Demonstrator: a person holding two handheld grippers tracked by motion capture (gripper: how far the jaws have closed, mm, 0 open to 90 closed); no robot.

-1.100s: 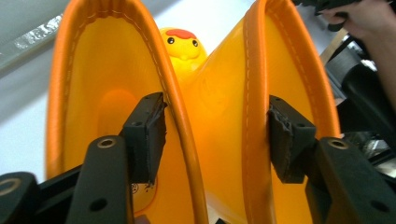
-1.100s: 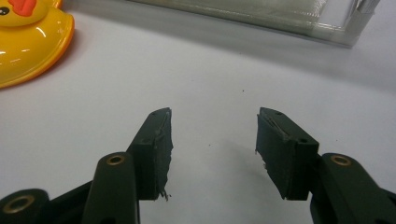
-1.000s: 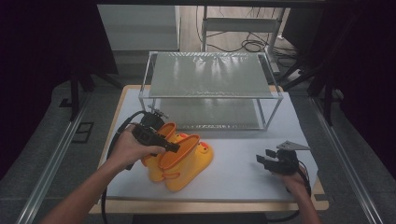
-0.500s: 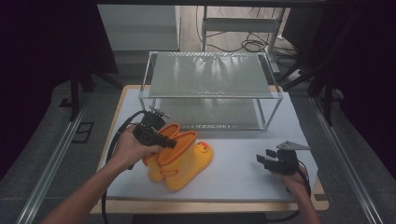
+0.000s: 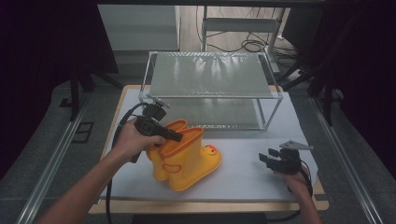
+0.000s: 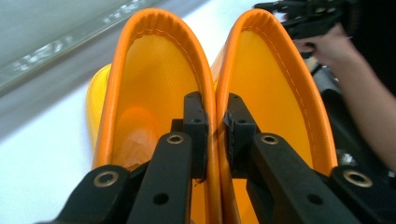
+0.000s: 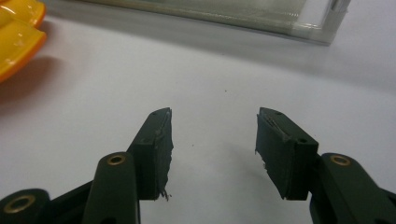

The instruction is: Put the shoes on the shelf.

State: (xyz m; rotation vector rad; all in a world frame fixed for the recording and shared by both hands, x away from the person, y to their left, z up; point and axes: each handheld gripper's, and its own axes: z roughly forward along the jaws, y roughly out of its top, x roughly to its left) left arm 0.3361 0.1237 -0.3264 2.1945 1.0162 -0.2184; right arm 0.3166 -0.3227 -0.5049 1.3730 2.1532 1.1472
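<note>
Currently the left gripper (image 6: 215, 116) clamps both yellow boots (image 5: 187, 156) by their adjoining cuffs, off the rack (image 5: 212, 74). Right gripper (image 7: 212, 149) idles with jaws apart; shelving probably remains.

I see two yellow boots (image 5: 187, 156) with orange rims at frame centre, black grippers (image 5: 175, 136), a white table cover (image 5: 247, 172) and a grey-topped shelf (image 5: 210, 74) above.

White-covered table (image 5: 261, 179) bears yellow boots (image 5: 187, 156) and a wire rack (image 5: 212, 74).
</note>
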